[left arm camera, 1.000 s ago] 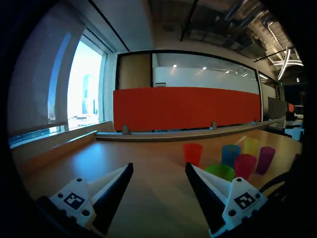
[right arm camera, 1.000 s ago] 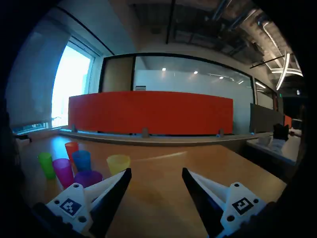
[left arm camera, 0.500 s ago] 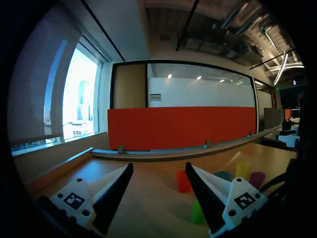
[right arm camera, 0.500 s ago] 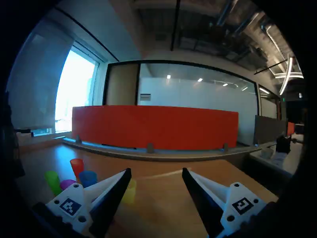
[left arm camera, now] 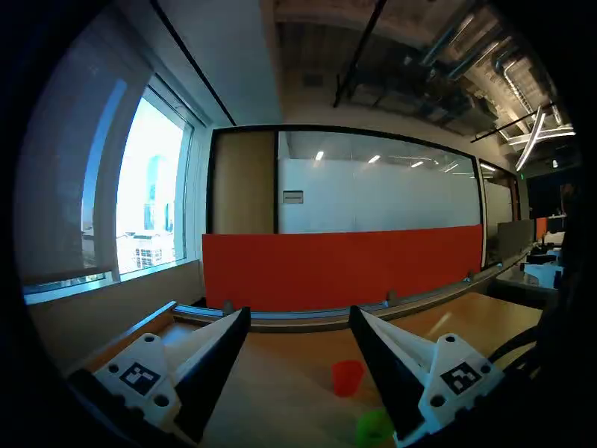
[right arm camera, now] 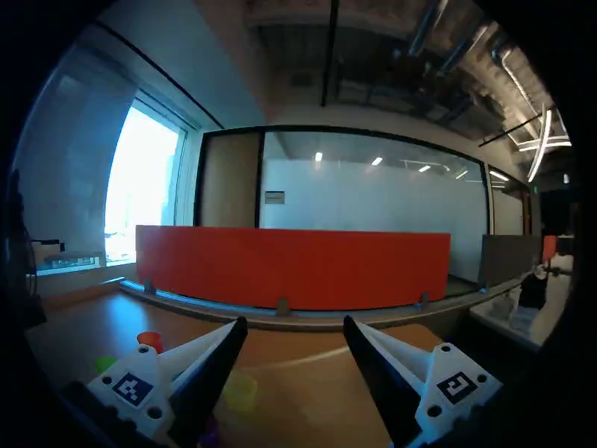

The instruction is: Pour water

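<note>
**Grippers.** The left gripper (left arm camera: 298,309) has its 2 fingers spread wide and holds nothing; bare table shows in the gap. The right gripper (right arm camera: 293,321) is in the same state: fingers wide apart, nothing between them.

**Surface.** The table (left arm camera: 283,381) has a smooth, light-brown wooden top. An orange partition (left arm camera: 343,269) runs along its far edge on a low rail.

**Cups, left gripper view.** A red cup (left arm camera: 347,377) stands upright on the table, just beside the inner edge of the right finger. A green cup (left arm camera: 373,427) sits lower in the view, partly hidden by that finger.

**Cups, right gripper view.** The red cup (right arm camera: 150,340) and the green cup (right arm camera: 104,364) stand near each other, left of the left finger. A yellow cup (right arm camera: 240,390) stands in the gap, just beside that finger.

**Room.** A bright window (left arm camera: 145,201) fills the left wall. A glass wall (left arm camera: 373,187) rises behind the partition. The ceiling (left arm camera: 418,60) is open, with exposed pipes and a light strip (left arm camera: 533,138) at the upper right.
</note>
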Demonstrator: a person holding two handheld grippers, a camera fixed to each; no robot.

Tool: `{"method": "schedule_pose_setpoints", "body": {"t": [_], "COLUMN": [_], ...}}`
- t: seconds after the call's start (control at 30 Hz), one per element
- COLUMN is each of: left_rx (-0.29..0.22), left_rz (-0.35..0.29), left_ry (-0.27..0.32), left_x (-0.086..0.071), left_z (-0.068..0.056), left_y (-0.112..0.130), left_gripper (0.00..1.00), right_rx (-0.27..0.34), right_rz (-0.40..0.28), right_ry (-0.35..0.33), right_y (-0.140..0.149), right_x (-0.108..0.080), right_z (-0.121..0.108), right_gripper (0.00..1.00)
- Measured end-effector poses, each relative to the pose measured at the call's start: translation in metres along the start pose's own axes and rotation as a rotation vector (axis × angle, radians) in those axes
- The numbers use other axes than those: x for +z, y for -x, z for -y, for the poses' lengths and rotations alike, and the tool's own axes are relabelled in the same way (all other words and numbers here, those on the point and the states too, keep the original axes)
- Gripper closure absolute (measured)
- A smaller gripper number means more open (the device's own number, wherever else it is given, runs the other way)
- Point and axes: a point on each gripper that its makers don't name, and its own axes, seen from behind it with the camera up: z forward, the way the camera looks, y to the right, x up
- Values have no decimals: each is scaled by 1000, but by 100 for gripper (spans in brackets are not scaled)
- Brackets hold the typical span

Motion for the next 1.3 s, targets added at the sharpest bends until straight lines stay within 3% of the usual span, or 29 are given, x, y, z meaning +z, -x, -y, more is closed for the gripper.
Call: {"method": "schedule_pose_setpoints", "body": {"t": [0.2, 0.5, 0.7, 1.1, 1.3], "left_rx": [-4, -42, -57, -80, -62], "left_rz": [27, 65, 64, 102, 132], "left_ry": [-1, 59, 132, 329, 372], "left_x": [5, 7, 6, -1, -3], "left_z": [6, -6, -19, -59, -67], "left_y": [-15, -2, -2, 2, 8], "left_gripper": [2, 2, 3, 2, 3], "right_rx": [-4, 12, -2, -47, -26], "right_rz": [-8, 6, 20, 13, 37], "right_ry": [-6, -58, -140, -351, -459], "right_y": [-29, -28, -23, -31, -30], "right_x": [5, 9, 11, 6, 3], "right_z": [-2, 7, 20, 60, 78], "right_gripper": [1, 0, 1, 0, 0]}}
